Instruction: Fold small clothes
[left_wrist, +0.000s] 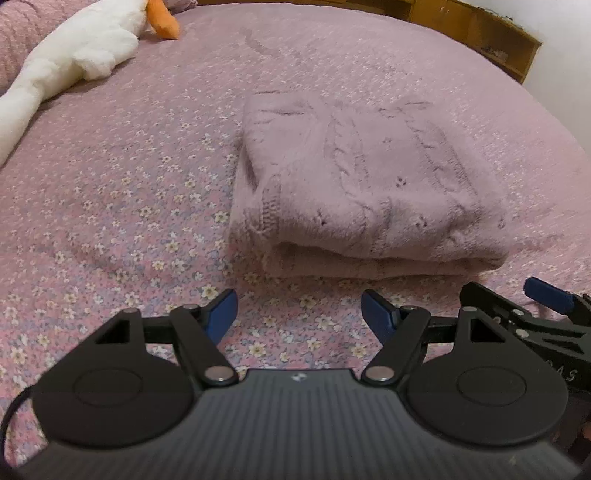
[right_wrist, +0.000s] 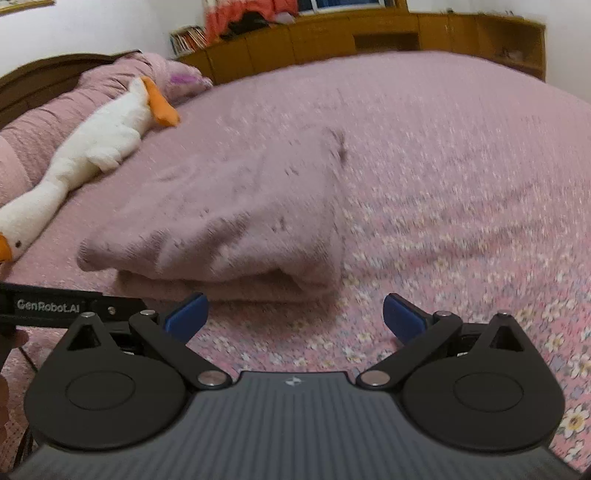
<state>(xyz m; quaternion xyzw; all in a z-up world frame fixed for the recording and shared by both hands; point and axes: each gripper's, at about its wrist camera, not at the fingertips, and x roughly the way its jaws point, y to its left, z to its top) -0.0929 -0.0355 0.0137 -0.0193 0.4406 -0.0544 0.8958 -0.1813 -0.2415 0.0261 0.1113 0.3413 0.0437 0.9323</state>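
Both grippers were seen low over the bed (left_wrist: 110, 206). On the left gripper (left_wrist: 299, 314) the jaws were spread apart with nothing between them; on the right gripper (right_wrist: 295, 317) they were opened wider still and likewise held nothing. Just beyond the blue fingertips (right_wrist: 188, 314), the folded pink knitted sweater (left_wrist: 354, 173) was laid flat on the flowered bedspread. A white plush goose (right_wrist: 96, 147) was stretched near the pillows.
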